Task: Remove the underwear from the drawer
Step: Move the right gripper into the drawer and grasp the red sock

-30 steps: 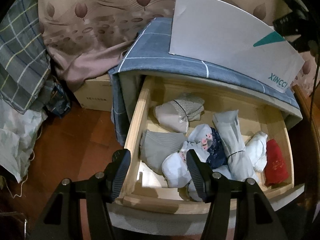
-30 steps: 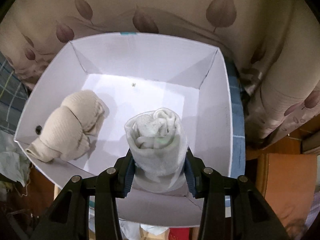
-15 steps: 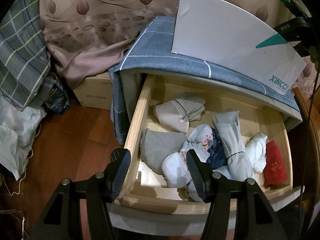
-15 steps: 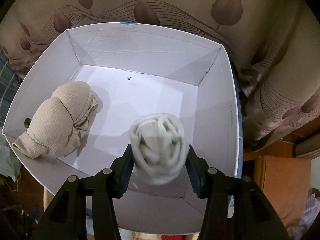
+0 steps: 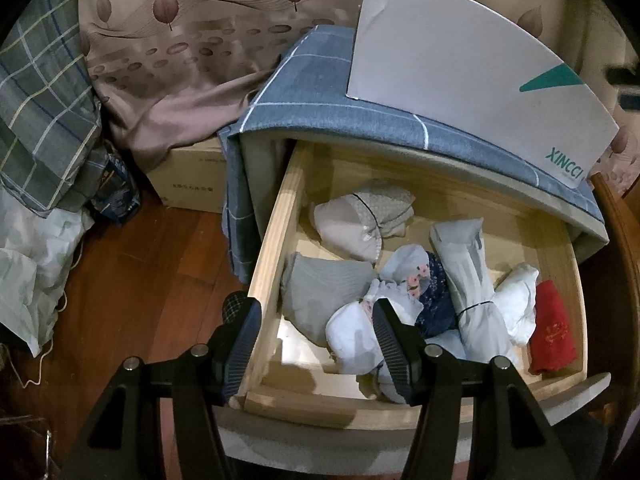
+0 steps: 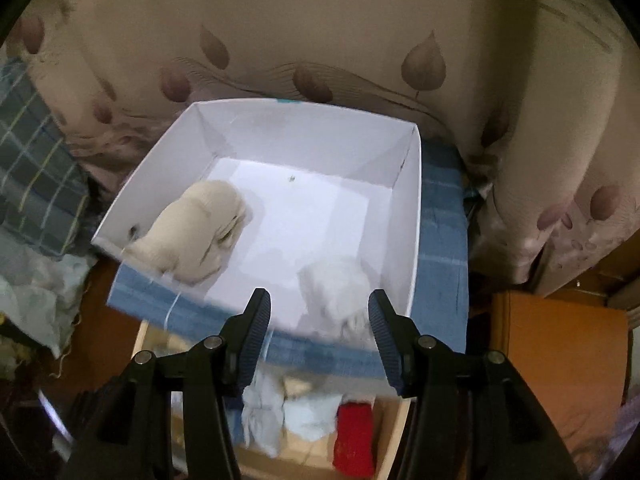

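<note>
Both cameras look steeply down: the left close over the open drawer [image 5: 276,240], the right above the white box [image 6: 412,216]; each view shows both.

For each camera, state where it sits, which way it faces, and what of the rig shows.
Left wrist: on the left gripper, looking steeply down into the open drawer of rolled underwear; its two fingers show, nothing between them.
Right wrist: on the right gripper, looking down into the white box; its fingers show, apart and clear of the white roll.
Shared: box, drawer, red item.
</note>
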The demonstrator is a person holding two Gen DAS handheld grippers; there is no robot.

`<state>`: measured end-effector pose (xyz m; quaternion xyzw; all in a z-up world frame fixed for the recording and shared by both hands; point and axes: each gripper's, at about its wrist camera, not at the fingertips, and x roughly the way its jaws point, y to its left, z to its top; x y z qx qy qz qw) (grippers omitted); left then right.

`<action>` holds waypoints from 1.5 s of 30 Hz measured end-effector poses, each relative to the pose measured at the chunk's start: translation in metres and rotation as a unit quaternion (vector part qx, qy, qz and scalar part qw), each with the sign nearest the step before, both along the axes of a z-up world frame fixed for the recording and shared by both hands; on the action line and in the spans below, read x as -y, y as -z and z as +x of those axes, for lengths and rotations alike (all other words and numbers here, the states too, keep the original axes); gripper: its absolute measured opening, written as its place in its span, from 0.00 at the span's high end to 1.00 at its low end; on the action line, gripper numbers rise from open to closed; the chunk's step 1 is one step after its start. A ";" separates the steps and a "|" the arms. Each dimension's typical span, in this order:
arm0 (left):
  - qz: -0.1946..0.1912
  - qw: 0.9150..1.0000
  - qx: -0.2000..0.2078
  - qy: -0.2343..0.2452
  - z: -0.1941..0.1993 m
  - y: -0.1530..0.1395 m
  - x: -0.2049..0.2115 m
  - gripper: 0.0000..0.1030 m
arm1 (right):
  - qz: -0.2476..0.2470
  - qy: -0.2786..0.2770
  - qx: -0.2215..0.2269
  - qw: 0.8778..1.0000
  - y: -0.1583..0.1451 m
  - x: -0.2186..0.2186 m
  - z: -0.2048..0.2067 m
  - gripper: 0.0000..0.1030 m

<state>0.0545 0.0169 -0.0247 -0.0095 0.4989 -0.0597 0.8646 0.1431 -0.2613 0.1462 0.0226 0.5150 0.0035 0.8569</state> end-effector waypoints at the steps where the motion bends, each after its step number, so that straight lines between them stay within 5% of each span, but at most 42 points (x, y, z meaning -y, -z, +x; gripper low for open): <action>1: 0.001 1.000 -0.001 0.000 0.000 0.000 0.000 0.42 | 0.002 -0.003 -0.001 1.000 0.000 0.002 -0.012 0.53; 5: 0.003 1.000 -0.005 0.002 0.001 0.002 0.001 0.42 | 0.005 -0.010 -0.025 1.000 0.018 0.006 -0.049 0.53; 11: -0.002 1.000 -0.014 -0.001 0.002 0.003 -0.002 0.42 | -0.004 -0.006 -0.103 0.995 0.085 0.015 -0.086 0.53; 23: -0.012 0.999 -0.032 -0.003 0.006 0.008 -0.003 0.42 | -0.018 -0.015 -0.225 0.974 0.196 0.019 -0.098 0.53; 34: -0.016 0.999 -0.040 0.001 0.009 0.011 0.000 0.42 | -0.101 -0.066 -0.272 0.955 0.241 0.000 -0.088 0.53; 45: -0.012 0.999 -0.043 0.004 0.010 0.013 0.002 0.42 | -0.104 -0.068 -0.276 0.953 0.264 -0.009 -0.090 0.52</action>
